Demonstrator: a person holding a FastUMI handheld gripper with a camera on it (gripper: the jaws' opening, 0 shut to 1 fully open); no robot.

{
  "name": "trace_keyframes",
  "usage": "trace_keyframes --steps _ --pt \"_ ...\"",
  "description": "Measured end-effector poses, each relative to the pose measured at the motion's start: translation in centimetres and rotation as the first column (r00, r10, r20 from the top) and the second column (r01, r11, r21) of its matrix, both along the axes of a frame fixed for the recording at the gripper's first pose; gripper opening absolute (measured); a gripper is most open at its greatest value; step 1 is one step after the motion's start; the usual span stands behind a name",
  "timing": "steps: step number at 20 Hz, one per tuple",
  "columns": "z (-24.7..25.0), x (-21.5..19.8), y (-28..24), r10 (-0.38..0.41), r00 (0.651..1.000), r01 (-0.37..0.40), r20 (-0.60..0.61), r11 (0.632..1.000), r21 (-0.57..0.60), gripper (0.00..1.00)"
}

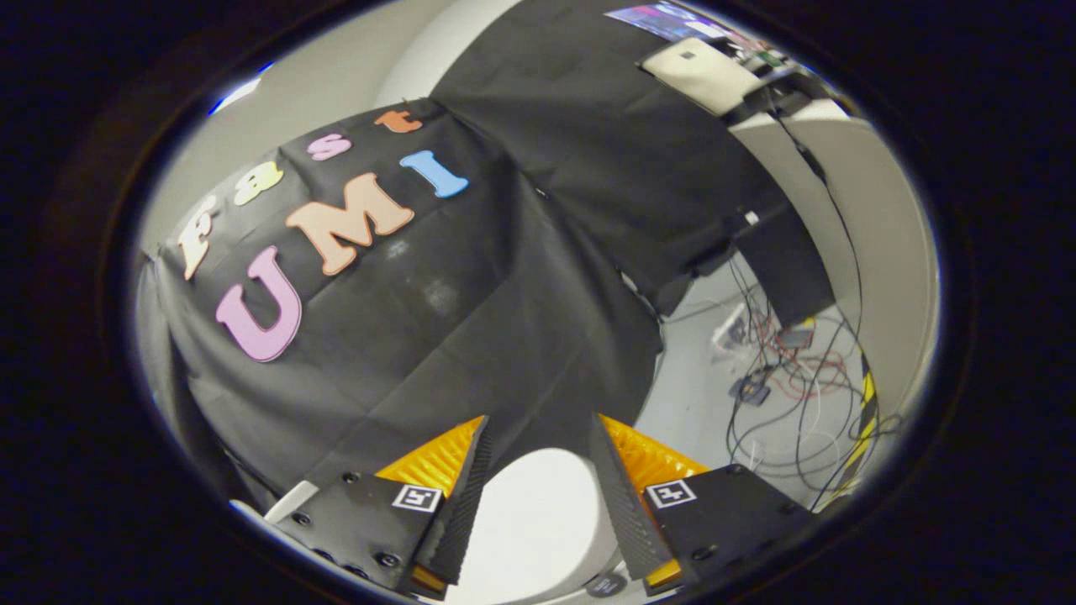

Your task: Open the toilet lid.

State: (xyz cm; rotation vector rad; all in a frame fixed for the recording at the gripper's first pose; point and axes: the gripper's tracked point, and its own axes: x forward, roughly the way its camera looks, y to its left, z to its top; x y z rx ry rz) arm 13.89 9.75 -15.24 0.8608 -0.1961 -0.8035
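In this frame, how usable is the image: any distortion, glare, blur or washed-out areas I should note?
Gripper view: strong fisheye bending, the scene tilted; the black cloth wall is evenly lit with visible creases; the white toilet between the open tongs is washed out, its edges and surface detail hard to read; cables on the floor stay fairly sharp; no strong motion blur.

Black cloth (521,277) draped the booth wall, creased and hanging in folds. To its right, a tangle of cables (790,378), black, red and white, lay on the pale floor (698,403). A yellow-black hazard strip (866,412) ran along the floor's right side. Far right, a beige box (702,74) sat atop a white partition (874,235).
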Motion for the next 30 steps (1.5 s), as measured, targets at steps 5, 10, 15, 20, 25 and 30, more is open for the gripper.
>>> trace_keyframes --steps 5,10,15,20,25,30 --pt "-6.5 0.9 5.0 0.045 0.999 -0.040 -0.022 0.984 0.175 0.71" --pt "-10.0 0.5 8.8 0.058 0.998 -0.046 -0.036 0.960 0.277 0.69" --pt "-11.4 1.0 9.8 0.049 0.996 -0.021 -0.076 0.942 0.335 0.69" --pt "-12.8 2.7 11.3 0.090 0.994 -0.058 -0.054 0.902 0.429 0.69" --pt "-14.1 3.0 12.4 0.089 0.996 -0.082 0.010 0.861 0.503 0.49" --pt "-14.8 2.5 12.3 0.078 0.997 -0.051 -0.030 0.855 0.517 0.13"
